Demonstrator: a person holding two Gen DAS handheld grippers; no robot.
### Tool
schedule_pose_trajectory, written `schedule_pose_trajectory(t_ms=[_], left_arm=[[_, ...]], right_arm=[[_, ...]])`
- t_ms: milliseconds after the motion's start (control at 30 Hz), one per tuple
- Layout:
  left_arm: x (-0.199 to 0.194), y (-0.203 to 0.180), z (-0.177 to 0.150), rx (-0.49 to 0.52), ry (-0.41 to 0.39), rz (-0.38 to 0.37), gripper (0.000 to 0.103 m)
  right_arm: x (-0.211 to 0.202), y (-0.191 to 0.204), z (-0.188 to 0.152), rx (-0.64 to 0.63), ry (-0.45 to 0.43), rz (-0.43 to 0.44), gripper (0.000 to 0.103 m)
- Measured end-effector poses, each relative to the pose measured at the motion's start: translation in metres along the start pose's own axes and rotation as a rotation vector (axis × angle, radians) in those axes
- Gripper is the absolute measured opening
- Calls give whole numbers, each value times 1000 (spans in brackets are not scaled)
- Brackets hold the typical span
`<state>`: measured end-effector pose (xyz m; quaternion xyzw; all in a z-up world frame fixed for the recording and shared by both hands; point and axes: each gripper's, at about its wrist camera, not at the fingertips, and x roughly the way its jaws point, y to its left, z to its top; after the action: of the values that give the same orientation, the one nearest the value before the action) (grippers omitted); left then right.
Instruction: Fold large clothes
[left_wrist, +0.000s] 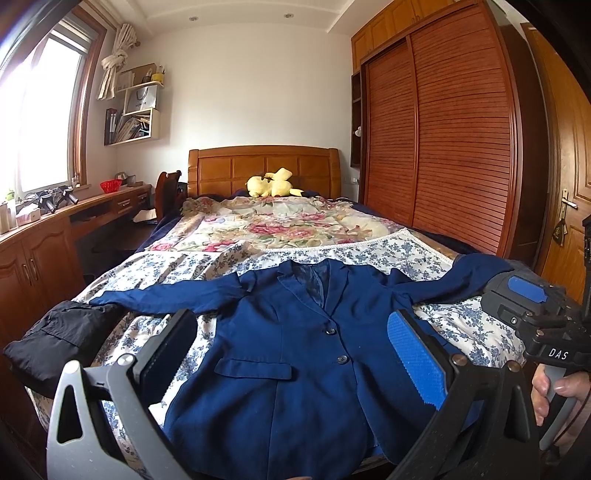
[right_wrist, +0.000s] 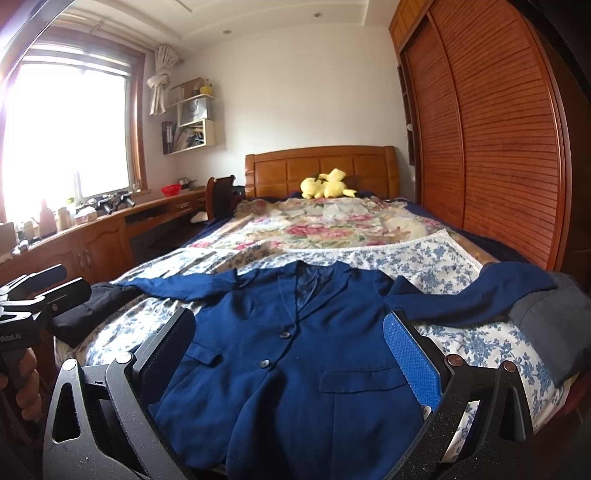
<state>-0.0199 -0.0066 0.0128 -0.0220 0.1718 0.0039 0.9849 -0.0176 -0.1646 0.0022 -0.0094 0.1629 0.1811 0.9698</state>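
On the bed (left_wrist: 424, 254): our blue jacket (left_wrist: 295, 354) lies flat, sleeves out.
Left gripper (left_wrist: 291, 354): spread wide, holding nothing.
Right gripper (right_wrist: 291, 354): spread wide too.
Done: nothing folded.
Left: we fold sleeves, then body.

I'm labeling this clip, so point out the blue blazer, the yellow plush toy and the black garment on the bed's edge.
blue blazer (left_wrist: 295, 332): left wrist view, front panel beside the buttons.
yellow plush toy (right_wrist: 327, 184): right wrist view, its body.
black garment (left_wrist: 55, 339): left wrist view, middle of the crumpled cloth.
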Motion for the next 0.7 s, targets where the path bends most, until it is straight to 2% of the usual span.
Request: schedule_pose_trajectory(t_ms=[700], left_arm=[[1, -2, 0, 5, 3, 12, 103]], right_arm=[[0, -2, -1, 0, -1, 0, 103]])
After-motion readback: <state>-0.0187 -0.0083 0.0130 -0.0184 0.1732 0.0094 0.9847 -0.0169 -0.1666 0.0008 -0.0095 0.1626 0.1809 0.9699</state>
